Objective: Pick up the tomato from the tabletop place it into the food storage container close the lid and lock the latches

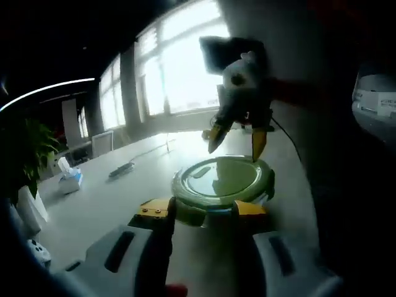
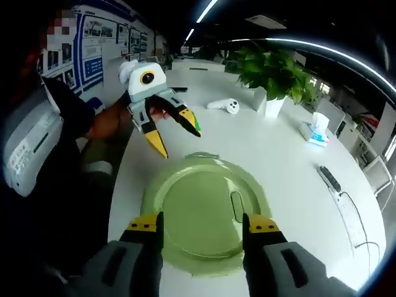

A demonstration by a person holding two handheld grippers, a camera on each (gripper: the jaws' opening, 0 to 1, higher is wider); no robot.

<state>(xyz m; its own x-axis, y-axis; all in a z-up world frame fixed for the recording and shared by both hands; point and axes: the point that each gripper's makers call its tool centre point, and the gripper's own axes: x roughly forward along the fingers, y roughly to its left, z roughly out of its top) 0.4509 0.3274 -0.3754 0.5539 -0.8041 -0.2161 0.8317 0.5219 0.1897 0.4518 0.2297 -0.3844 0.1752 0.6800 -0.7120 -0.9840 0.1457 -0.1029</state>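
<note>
Left gripper view: the left tongs (image 1: pixel 198 211) stand open, tips flanking the lidded container (image 1: pixel 223 180) on the desk (image 1: pixel 117 192). Right gripper view: the right tongs (image 2: pixel 204 226) gape over the lid (image 2: pixel 198 210); an uneven press could slide it, leaving latches unlocked.

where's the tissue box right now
The tissue box sits on the white table at the right of the right gripper view, just past the potted plant; it's at far left in the left gripper view.

One round green container lid (image 2: pixel 201 213), one potted plant (image 2: pixel 275 77), one tissue box (image 2: pixel 317 131), one power strip (image 2: pixel 329 178) — and two grippers (image 2: pixel 203 230) (image 1: pixel 197 214).
</note>
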